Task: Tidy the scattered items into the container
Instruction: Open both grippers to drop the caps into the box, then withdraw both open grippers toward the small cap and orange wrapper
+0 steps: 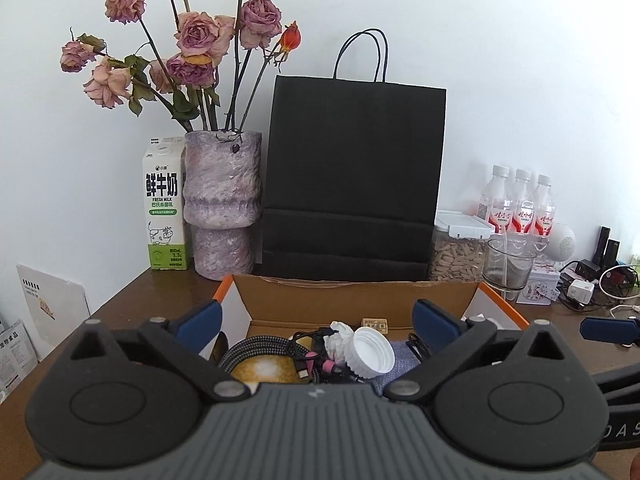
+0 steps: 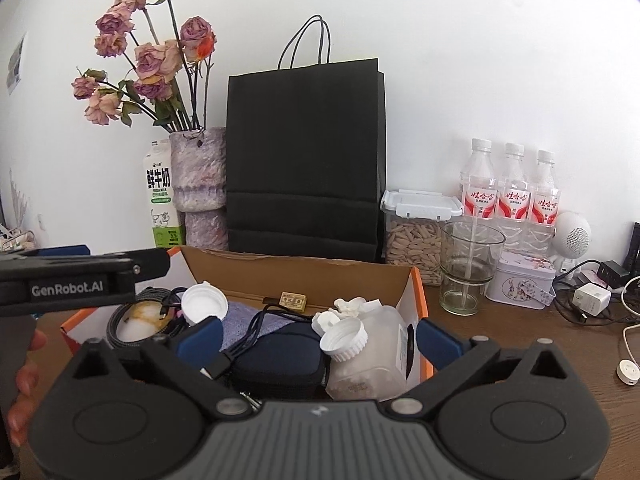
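Note:
A cardboard box [image 1: 360, 300] with orange edges stands on the brown table, and both grippers hover at its near side. My left gripper [image 1: 318, 322] is open with nothing between its blue pads. Below it in the box lie a white screw cap [image 1: 370, 354], a braided cable coil [image 1: 248, 354] and a blue-grey cloth [image 1: 400, 360]. My right gripper [image 2: 319, 340] is open too and holds nothing. Under it the box [image 2: 300, 276] holds a plastic jar [image 2: 372, 364] on its side, a navy pouch [image 2: 280, 360] with a black cable and a small yellow box [image 2: 292, 300].
Behind the box stand a black paper bag [image 2: 304, 152], a vase of dried roses [image 1: 222, 204] and a milk carton [image 1: 164, 208]. To the right are a seed container [image 2: 416, 240], a glass [image 2: 470, 268], three water bottles [image 2: 512, 192], a tin [image 2: 520, 280] and chargers with cables [image 2: 588, 300].

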Tool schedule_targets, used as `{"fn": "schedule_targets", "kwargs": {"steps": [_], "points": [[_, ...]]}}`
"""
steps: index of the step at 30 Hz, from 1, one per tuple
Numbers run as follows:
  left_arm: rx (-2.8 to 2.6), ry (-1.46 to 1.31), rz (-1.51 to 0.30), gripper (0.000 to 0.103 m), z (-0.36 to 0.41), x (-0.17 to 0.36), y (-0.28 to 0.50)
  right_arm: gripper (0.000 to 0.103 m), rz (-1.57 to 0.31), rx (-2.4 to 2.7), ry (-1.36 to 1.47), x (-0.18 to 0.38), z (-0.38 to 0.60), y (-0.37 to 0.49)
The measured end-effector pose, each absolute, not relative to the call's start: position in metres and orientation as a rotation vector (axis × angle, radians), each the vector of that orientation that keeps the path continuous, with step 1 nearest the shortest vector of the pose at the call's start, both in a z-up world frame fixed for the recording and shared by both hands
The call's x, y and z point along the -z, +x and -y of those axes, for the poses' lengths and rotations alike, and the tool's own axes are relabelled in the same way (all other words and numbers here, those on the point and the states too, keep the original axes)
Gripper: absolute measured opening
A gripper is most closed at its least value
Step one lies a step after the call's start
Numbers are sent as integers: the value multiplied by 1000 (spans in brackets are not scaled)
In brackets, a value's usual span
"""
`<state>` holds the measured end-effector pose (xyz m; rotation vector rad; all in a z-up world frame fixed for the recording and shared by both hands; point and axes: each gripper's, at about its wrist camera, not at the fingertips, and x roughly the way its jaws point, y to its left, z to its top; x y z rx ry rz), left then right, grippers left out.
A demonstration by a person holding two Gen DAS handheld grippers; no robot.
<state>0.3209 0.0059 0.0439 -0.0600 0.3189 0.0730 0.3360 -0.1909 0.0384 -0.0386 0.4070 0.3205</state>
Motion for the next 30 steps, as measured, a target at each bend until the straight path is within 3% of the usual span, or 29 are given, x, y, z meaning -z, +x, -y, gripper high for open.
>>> {"fn": "schedule_targets", "kwargs": {"steps": [30], "points": [[-237, -57, -438, 103, -99, -18, 206, 102, -553, -413, -113, -2, 137, 250]]}}
